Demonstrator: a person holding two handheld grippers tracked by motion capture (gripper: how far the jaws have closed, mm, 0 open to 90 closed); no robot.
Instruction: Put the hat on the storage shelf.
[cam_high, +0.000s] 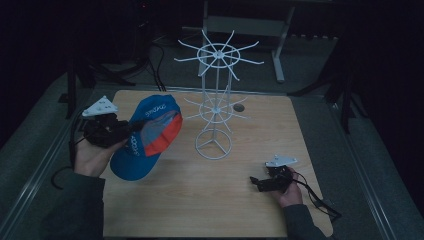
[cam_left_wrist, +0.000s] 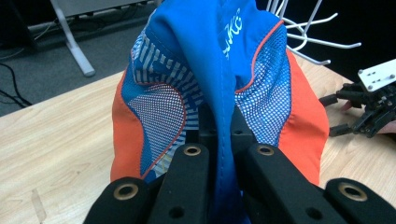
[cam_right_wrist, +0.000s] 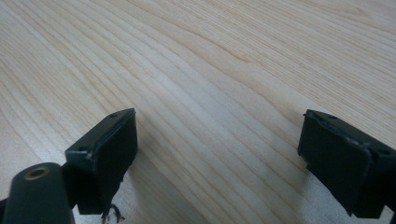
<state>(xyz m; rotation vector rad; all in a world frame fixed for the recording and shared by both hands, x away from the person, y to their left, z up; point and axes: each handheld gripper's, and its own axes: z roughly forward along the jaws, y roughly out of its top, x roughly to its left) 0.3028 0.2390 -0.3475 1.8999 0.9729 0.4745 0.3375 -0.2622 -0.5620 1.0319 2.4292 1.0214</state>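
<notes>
A blue cap (cam_high: 147, 135) with orange and mesh panels hangs above the left part of the wooden table (cam_high: 240, 200). My left gripper (cam_high: 125, 131) is shut on the cap's blue fabric (cam_left_wrist: 224, 140), pinched between the two black jaws. A white wire rack (cam_high: 216, 100) with two tiers of radiating hooks stands on a ring base near the table's middle back, just right of the cap. My right gripper (cam_high: 256, 183) rests low at the table's right front, open, its pads (cam_right_wrist: 109, 154) wide apart over bare wood with nothing between them.
A small dark round spot (cam_high: 239, 107) lies on the table behind the rack. Cables trail from both grippers off the table sides. A desk's metal legs (cam_high: 280, 45) stand on the floor beyond the table. Dark floor surrounds the table.
</notes>
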